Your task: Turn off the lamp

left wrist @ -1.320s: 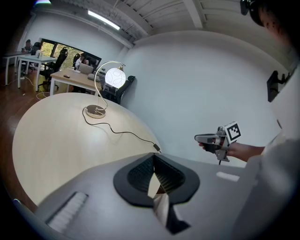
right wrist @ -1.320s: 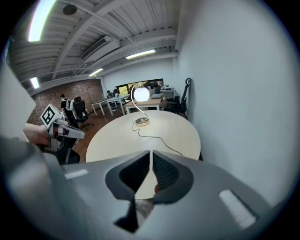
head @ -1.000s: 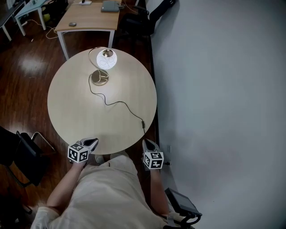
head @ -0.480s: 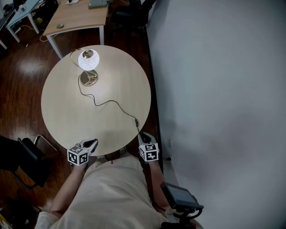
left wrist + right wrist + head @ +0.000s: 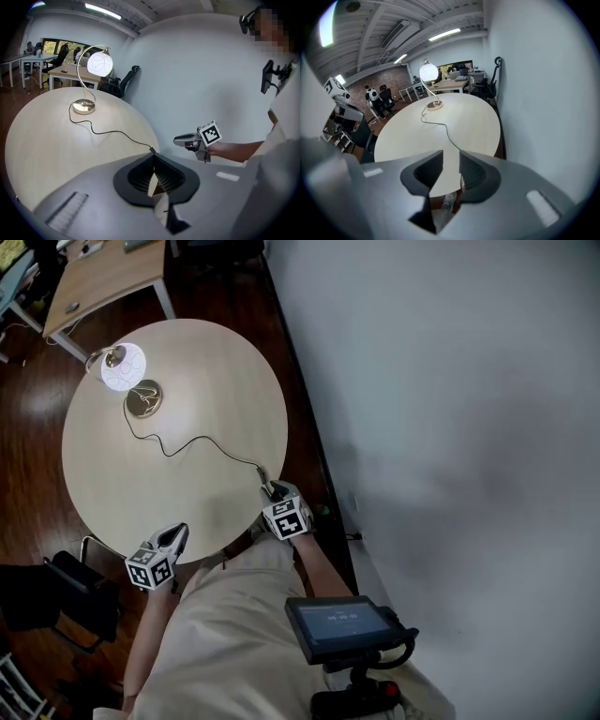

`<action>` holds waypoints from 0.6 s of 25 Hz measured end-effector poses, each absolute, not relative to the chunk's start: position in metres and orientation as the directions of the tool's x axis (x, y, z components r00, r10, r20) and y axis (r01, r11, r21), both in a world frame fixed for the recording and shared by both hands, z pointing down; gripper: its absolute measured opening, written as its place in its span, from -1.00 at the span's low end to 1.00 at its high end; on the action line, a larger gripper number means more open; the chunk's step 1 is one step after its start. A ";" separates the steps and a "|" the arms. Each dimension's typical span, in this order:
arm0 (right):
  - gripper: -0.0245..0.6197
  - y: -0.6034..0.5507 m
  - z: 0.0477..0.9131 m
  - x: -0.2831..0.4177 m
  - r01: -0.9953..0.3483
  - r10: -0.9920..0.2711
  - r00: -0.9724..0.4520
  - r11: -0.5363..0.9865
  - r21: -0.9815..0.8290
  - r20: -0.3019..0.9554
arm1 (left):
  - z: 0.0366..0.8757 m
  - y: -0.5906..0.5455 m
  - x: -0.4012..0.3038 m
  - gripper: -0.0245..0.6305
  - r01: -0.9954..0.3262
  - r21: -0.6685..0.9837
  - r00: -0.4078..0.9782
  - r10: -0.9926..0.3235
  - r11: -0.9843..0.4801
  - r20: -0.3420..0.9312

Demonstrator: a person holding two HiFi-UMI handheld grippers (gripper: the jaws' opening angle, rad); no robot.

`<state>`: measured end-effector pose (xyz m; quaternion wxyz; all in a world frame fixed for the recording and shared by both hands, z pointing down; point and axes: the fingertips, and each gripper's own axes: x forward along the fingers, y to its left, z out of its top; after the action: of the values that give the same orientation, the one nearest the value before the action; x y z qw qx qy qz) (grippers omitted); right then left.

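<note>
The lamp [image 5: 123,367] is lit, its white globe on a curved brass stem over a round base [image 5: 143,399] at the far left of the round table [image 5: 197,381]. Its black cord [image 5: 192,440] snakes across to the near right edge. My right gripper [image 5: 272,491] hangs over that cord end; its jaws are opening, with the cord [image 5: 446,129] running up to the gap and slipping behind the right jaw. My left gripper [image 5: 178,532] hovers at the near edge, shut and empty. The lamp [image 5: 100,63] also shows in the left gripper view.
A white wall [image 5: 450,427] runs close along the table's right side. A wooden desk [image 5: 103,277] stands beyond the lamp, and a dark chair [image 5: 52,592] sits at the near left. A screen [image 5: 342,622] is mounted at the person's front.
My right gripper has moved forward and down over the table's near right edge to the cord's end. The left gripper has shifted a little along the near edge. The lamp stays lit.
</note>
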<state>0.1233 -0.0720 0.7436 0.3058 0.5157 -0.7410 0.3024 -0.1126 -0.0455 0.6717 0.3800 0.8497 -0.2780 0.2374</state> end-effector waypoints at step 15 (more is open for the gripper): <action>-0.55 -0.072 0.780 0.132 -0.938 -0.516 -0.309 0.302 -0.168 0.799 | 0.660 -0.048 -0.104 -0.91 -0.707 0.493 0.685 -0.318 -0.506 0.655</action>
<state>0.1324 -0.0718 0.7804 0.3223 0.4913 -0.7398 0.3277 -0.1036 -0.0483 0.6596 0.3895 0.8311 -0.3086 0.2497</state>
